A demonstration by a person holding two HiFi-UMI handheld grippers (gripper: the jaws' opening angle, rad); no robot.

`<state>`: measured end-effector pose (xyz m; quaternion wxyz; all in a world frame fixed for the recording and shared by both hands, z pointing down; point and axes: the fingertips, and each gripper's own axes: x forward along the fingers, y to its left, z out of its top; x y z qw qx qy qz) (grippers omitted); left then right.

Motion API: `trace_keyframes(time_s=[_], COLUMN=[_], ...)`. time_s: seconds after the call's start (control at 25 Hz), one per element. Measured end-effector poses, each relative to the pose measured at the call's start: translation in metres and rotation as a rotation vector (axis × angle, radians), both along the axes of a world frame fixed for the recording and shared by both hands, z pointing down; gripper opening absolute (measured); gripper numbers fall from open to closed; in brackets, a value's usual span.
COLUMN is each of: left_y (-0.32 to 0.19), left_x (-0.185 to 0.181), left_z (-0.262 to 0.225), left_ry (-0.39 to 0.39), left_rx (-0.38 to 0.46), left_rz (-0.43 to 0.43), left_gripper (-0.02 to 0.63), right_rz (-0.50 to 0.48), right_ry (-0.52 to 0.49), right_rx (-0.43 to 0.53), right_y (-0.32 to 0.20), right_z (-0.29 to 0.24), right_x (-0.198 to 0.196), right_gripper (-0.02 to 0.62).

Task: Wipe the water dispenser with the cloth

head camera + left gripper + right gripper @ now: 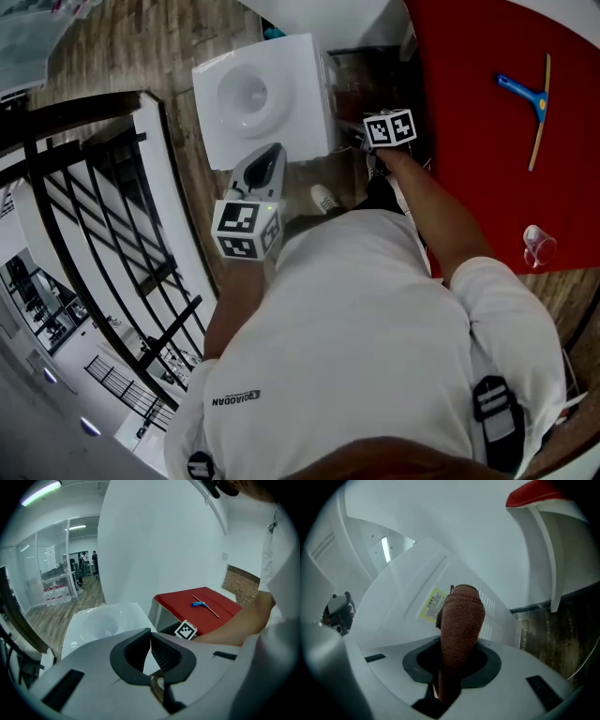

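The white water dispenser (258, 98) stands below me, and its round top recess shows in the left gripper view (96, 625). My left gripper (270, 155) hovers over the dispenser's near top edge, and its jaws (150, 633) are shut with nothing between them. My right gripper (370, 142) is lower, at the dispenser's right side. It is shut (457, 646) on a folded brown cloth (461, 616). The cloth's end lies against or very close to a white panel of the dispenser (393, 597), next to a yellow label (432, 603) and vent slots.
A red table (478, 103) stands right of the dispenser, with a blue-handled tool (530, 98) and a clear cup (538, 246) on it. A black railing (94, 216) runs along the left. The floor (122, 47) is wooden.
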<state>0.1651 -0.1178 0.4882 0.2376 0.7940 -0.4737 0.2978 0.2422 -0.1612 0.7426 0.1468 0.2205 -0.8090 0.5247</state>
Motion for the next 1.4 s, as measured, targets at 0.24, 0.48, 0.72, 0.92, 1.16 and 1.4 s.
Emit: trace_keyframes(time_s=[0.24,0.48,0.72,0.92,1.16,1.4], left_y=[-0.004,-0.004,0.000,-0.005,-0.012,-0.019], left_x=[0.005,0.006,0.015,0.018,0.028,0.031], left_z=[0.002,0.007,0.012,0.013,0.013,0.014], left_ry=[-0.014,-0.033,-0.019,-0.016,-0.003,0.009], left_rx=[-0.018,-0.033,-0.065,-0.062,-0.061,-0.045], left_rz=[-0.012,-0.017,-0.006,-0.003,0.024,0.028], left_gripper=[0.001,0.001,0.002,0.001,0.001,0.001], right_rz=[0.019,0.041,0.106,0.091,0.059,-0.014], right_ry=[0.044,0.067,0.058,0.080,0.070,-0.067], right_rx=[-0.088,-0.165,-0.257,-0.243,-0.204,-0.068], right_y=[-0.001,0.003,0.003,0.002,-0.001,-0.010], right_z=[0.047,0.086,0.108,0.111,0.080,-0.022], right_x=[0.001,-0.001,0.011,0.017,0.020,0.024], right_gripper=[0.066,0.066,0.066,0.066,0.066,0.066])
